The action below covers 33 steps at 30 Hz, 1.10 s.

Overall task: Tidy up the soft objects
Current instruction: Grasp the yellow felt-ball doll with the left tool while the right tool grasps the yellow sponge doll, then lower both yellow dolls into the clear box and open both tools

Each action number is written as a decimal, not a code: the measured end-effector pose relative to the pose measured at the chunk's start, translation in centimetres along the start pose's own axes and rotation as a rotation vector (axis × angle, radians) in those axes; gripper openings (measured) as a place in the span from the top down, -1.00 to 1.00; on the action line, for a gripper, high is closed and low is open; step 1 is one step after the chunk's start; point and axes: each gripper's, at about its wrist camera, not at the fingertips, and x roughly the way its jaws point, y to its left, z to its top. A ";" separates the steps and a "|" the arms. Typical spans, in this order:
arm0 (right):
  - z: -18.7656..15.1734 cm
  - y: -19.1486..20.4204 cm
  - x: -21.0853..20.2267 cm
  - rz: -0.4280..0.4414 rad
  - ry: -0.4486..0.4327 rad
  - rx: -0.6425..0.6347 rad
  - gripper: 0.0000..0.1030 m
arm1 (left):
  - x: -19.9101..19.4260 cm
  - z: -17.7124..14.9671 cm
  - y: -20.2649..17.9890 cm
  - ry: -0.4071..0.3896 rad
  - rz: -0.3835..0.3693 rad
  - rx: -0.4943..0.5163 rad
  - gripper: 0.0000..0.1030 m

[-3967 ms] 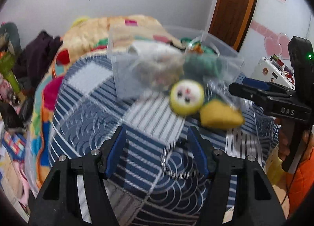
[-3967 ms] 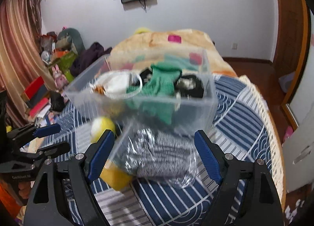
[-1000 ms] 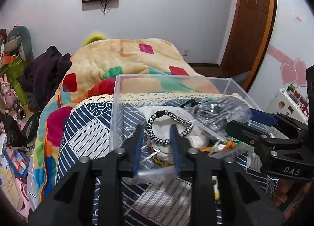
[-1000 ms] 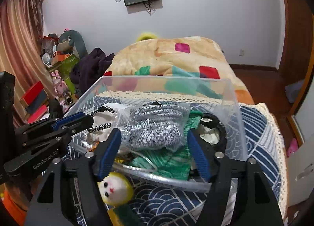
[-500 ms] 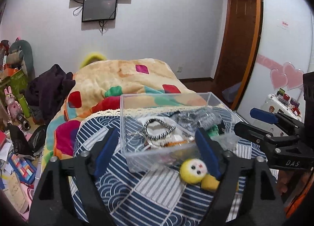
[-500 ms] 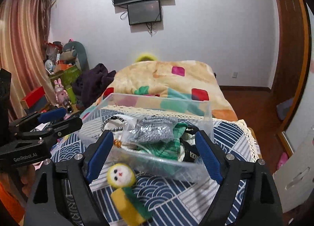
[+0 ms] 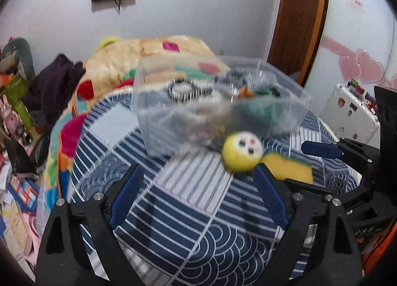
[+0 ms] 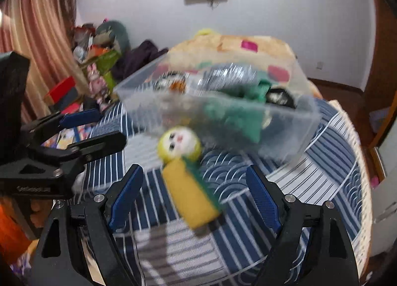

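Left wrist view: left gripper spread wide, empty, above the blue patterned cloth. Yellow-headed doll lying on the cloth just in front of the clear plastic bin, head near the bin's front wall, yellow body trailing toward the right. Bin filled with soft items, among them a black-and-white beaded ring and green fabric; contents blurred. Right gripper visible at the right edge, fingers parted, holding nothing.

Right wrist view: right gripper wide apart, empty, framing the doll, which lies between and ahead of the blue pads without touching them. Bin behind the doll, green fabric pressed against its front wall. Left gripper at the left, fingers separated, empty. Colourful blanket beyond the bin.
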 end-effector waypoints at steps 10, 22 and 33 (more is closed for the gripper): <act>-1.8 -1.1 1.3 0.025 0.065 0.026 0.29 | 2.3 -1.3 -1.7 0.067 -0.024 0.016 -0.75; -2.2 -3.7 -2.7 -0.038 -0.065 0.092 0.31 | 5.8 1.8 -3.9 0.115 -0.088 0.012 -0.26; -2.1 -4.6 -3.1 -0.059 -0.079 0.130 0.31 | 3.3 1.0 -4.2 0.037 -0.088 0.051 0.17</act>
